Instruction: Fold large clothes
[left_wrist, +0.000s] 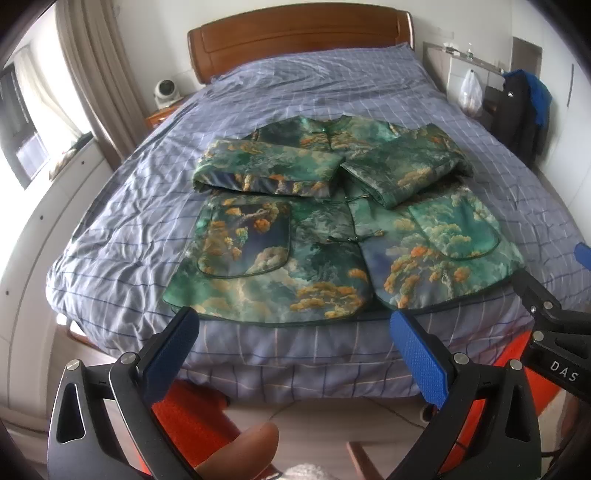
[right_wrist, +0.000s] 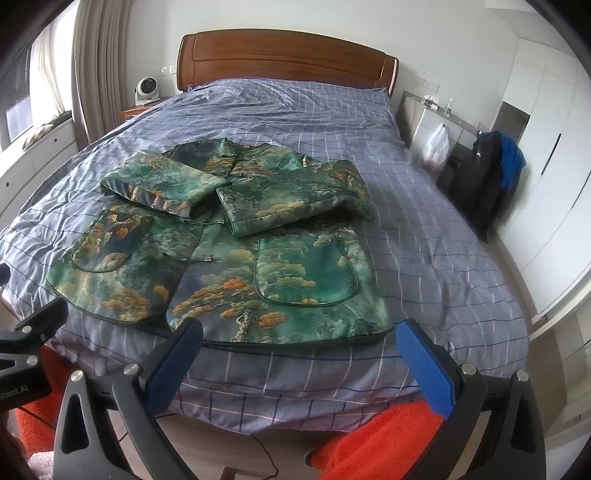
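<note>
A green jacket with an orange and blue cloud print (left_wrist: 317, 266) lies face up on the bed, its hem at the near edge. Both sleeves (left_wrist: 269, 164) are folded across the chest. It also shows in the right wrist view (right_wrist: 236, 280). My left gripper (left_wrist: 295, 325) is open and empty, just short of the hem's left half. My right gripper (right_wrist: 299, 339) is open and empty, just short of the hem's right half. The right gripper's black body also shows at the right edge of the left wrist view (left_wrist: 554, 325).
The bed has a blue checked cover (left_wrist: 122, 221) and a wooden headboard (right_wrist: 288, 59). A small fan (right_wrist: 147, 88) stands on a bedside table at the left. A white bag (right_wrist: 437, 146) and dark clothes (right_wrist: 491, 173) hang at the right. An orange rug (right_wrist: 380, 439) lies on the floor.
</note>
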